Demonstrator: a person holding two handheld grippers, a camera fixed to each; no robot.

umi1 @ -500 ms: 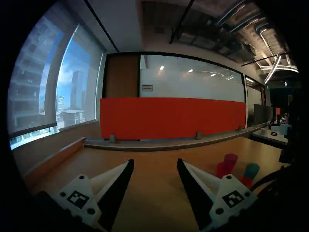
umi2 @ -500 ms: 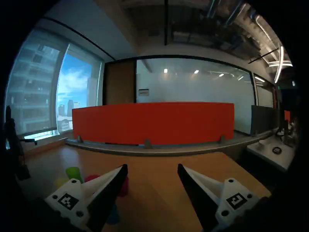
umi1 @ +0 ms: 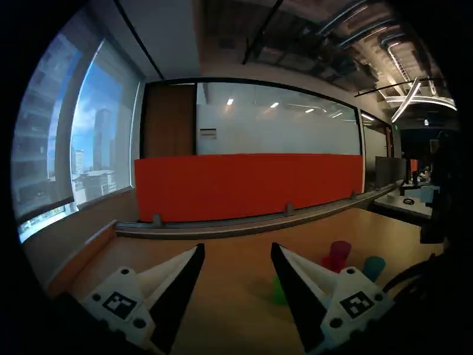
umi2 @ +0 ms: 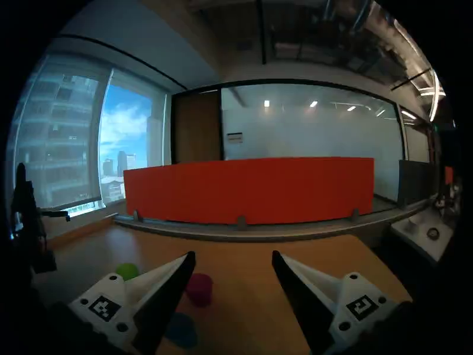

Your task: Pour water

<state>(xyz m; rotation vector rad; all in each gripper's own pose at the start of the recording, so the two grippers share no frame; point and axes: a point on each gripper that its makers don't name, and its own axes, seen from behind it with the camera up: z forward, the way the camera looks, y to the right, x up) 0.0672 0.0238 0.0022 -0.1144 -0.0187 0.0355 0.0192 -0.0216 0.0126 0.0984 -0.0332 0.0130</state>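
Several small coloured cups stand on a wooden desk (umi1: 236,278). In the left gripper view a magenta cup (umi1: 340,251) stands right of my fingers, with a red cup (umi1: 324,262) behind it and a teal cup (umi1: 373,267) farther right. A green cup (umi1: 278,291) is partly hidden by the right finger. My left gripper (umi1: 236,247) is open and holds nothing. In the right gripper view a magenta cup (umi2: 200,289) stands just inside the left finger. A green cup (umi2: 126,271) and a blue cup (umi2: 180,330) lie to its left. My right gripper (umi2: 233,255) is open, above the desk (umi2: 248,296).
An orange partition (umi1: 248,183) (umi2: 248,189) runs along the desk's far edge on a grey rail. Big windows (umi2: 71,154) are on the left. A dark stand (umi2: 26,225) rises at the left edge. Another desk (umi2: 425,234) stands to the right.
Both views have shifted. In the left gripper view the cups slid left and a green cup appeared. In the right gripper view the cups slid right, and the magenta cup now shows clear of the left finger.
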